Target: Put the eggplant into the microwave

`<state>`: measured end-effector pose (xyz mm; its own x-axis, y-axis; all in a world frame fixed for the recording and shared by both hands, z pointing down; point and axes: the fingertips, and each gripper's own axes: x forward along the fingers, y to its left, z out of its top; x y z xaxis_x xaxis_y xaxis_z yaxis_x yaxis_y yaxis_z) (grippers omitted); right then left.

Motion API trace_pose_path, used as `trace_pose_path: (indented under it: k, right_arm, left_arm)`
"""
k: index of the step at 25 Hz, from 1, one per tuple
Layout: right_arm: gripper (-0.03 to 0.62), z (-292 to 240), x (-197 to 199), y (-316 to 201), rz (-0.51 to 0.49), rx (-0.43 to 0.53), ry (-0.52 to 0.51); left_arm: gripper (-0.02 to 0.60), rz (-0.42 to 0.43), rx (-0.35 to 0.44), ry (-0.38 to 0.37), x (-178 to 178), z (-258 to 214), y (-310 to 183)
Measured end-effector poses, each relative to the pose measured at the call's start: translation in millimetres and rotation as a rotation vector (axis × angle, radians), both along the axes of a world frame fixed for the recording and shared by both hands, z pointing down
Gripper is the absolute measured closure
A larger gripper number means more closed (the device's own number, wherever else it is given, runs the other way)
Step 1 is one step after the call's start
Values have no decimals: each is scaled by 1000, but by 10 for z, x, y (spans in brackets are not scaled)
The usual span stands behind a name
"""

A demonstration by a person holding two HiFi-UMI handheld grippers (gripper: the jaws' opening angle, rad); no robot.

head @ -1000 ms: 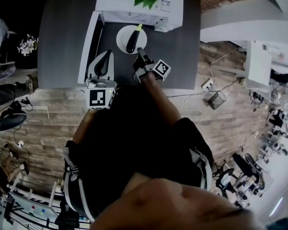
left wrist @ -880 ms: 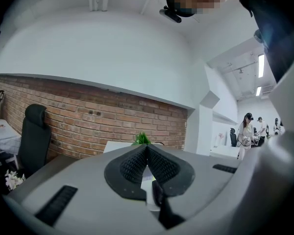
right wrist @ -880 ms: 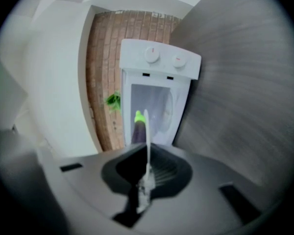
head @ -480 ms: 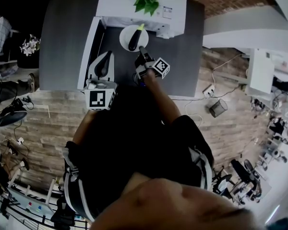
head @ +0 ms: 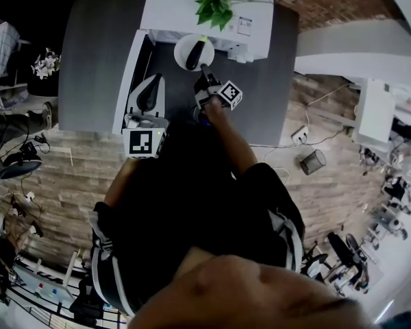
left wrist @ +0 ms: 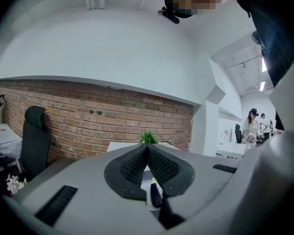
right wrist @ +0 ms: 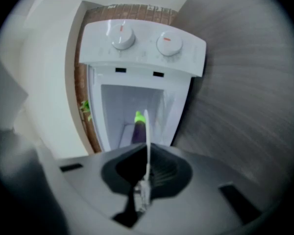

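Surface: grey table (head: 96,60), set against a brick wall (left wrist: 88,121).

Microwave (head: 171,5): white, at the far edge of the table. A plant (head: 212,2) sits on top. The door (head: 131,74) is swung open to the left. Two knobs (right wrist: 121,35) show in your right gripper view.

Plate (head: 183,45): white, at the mouth of the microwave. You cannot tell how far in it sits.

Eggplant (head: 195,55): dark, green stem pointing far. It lies on the plate, in front of the open cavity.

Right gripper (head: 203,68): your jaws are clenched on the near rim of the plate, which shows edge-on between them (right wrist: 147,153).

Left gripper (head: 149,91): near left of the plate, just beside the open door. Its jaws are pressed together with nothing in them (left wrist: 148,148). The eggplant (left wrist: 156,195) shows beyond, below the tips.

Room: plank floor (head: 61,177) on the near side of the table. Flowers (head: 44,64) are left of the table, and a dark chair (left wrist: 34,141) stands by the brick wall. A wire bin (head: 313,162) stands on the floor to the right. White desks and standing people are at the far right.
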<state>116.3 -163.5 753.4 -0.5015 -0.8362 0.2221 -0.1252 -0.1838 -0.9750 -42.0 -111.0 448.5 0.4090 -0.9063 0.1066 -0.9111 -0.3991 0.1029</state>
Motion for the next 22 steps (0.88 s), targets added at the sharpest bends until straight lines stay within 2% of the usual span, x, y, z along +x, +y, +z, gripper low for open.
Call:
trace_pose_path:
  k: [7,15,22]
  right_arm:
    - [554,104,-13,-191,22,4,-12]
    - [554,254,-63,-363,32,-4,-37]
    - [554,392,-59,-446,44,-38,-36]
  left_arm:
    - [545,17,-12,-17,32,69,-74]
    - [545,15,-24,2,53,100,-149]
    - [545,17,-33,0,32,157,-214]
